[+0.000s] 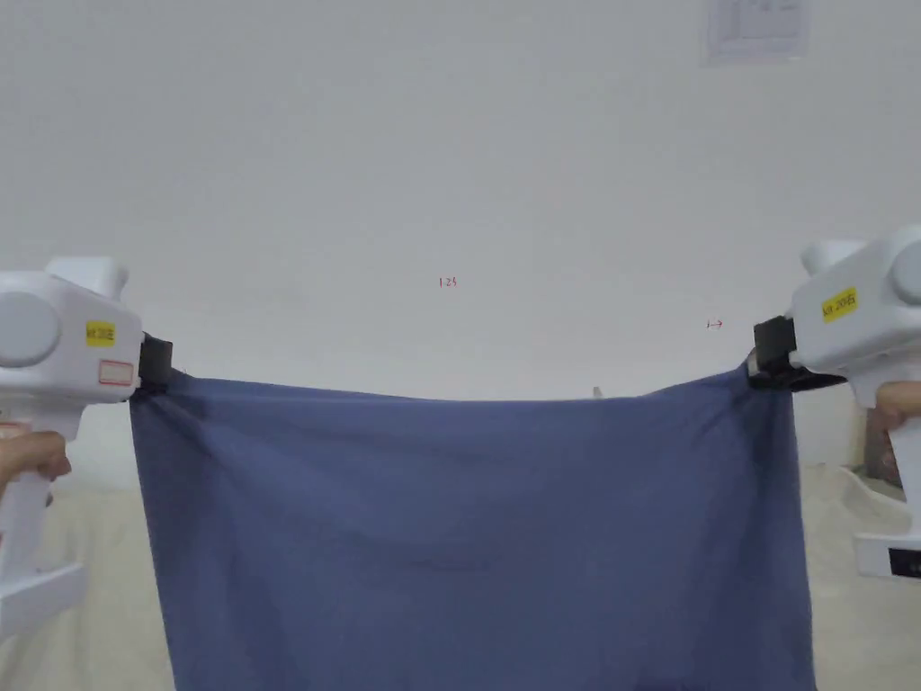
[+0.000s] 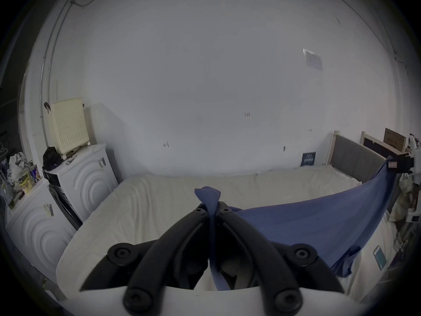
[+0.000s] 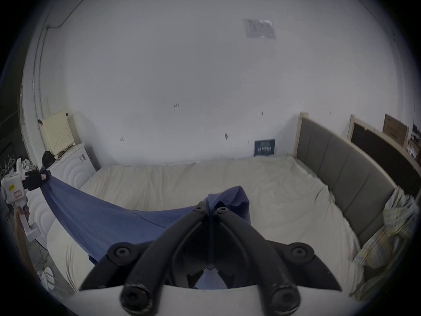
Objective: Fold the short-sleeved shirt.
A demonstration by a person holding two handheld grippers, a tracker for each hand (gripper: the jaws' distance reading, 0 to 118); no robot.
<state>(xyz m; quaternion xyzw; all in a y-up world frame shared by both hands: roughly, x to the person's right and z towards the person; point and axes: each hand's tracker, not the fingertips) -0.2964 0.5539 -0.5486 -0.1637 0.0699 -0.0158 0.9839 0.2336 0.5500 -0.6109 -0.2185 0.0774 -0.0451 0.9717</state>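
Shirt (image 1: 477,540) hangs stretched above the bed (image 3: 159,184); left gripper (image 1: 155,363) and right gripper (image 1: 772,354) each have jaws closed tight on one upper corner.

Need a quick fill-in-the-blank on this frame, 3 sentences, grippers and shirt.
1. The left gripper and the right gripper each have both jaws ____ on a top corner of the shirt.
2. The colour of the shirt is ____.
3. The shirt hangs spread out above a ____ covered with a cream sheet.

Missing words: shut; blue; bed
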